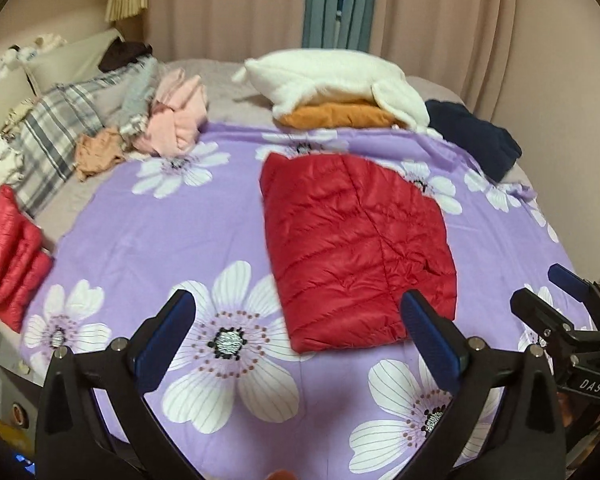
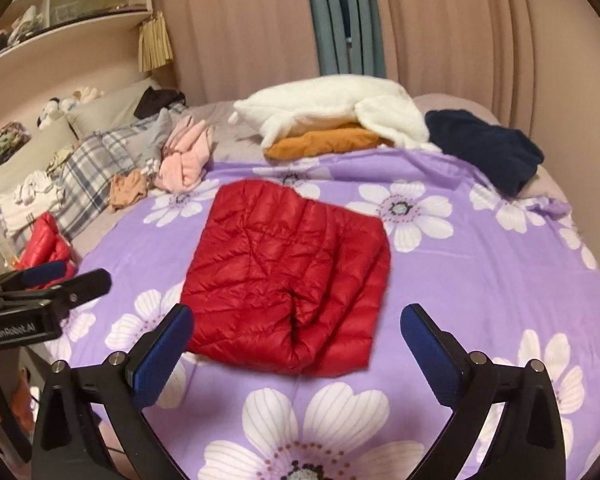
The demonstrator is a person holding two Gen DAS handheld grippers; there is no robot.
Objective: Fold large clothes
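Observation:
A red quilted puffer jacket (image 1: 352, 248) (image 2: 288, 280) lies folded into a rough square on the purple flowered bed sheet (image 1: 148, 236) (image 2: 480, 280). My left gripper (image 1: 300, 308) hangs above the sheet in front of the jacket's near edge, jaws wide open, nothing between the blue pads. My right gripper (image 2: 296, 320) is likewise open and holds nothing, raised over the jacket's near edge. In the left wrist view the right gripper (image 1: 540, 292) shows at the right edge. The left gripper (image 2: 68, 276) appears at the left of the right wrist view.
A white fleece (image 1: 332, 76) on an orange garment (image 1: 336, 116) sits at the far side, a dark navy garment (image 1: 472, 136) to its right. Pink clothes (image 1: 176, 120), plaid pillows (image 1: 56, 136) and another folded red jacket (image 1: 8, 256) lie along the left. Curtains hang behind.

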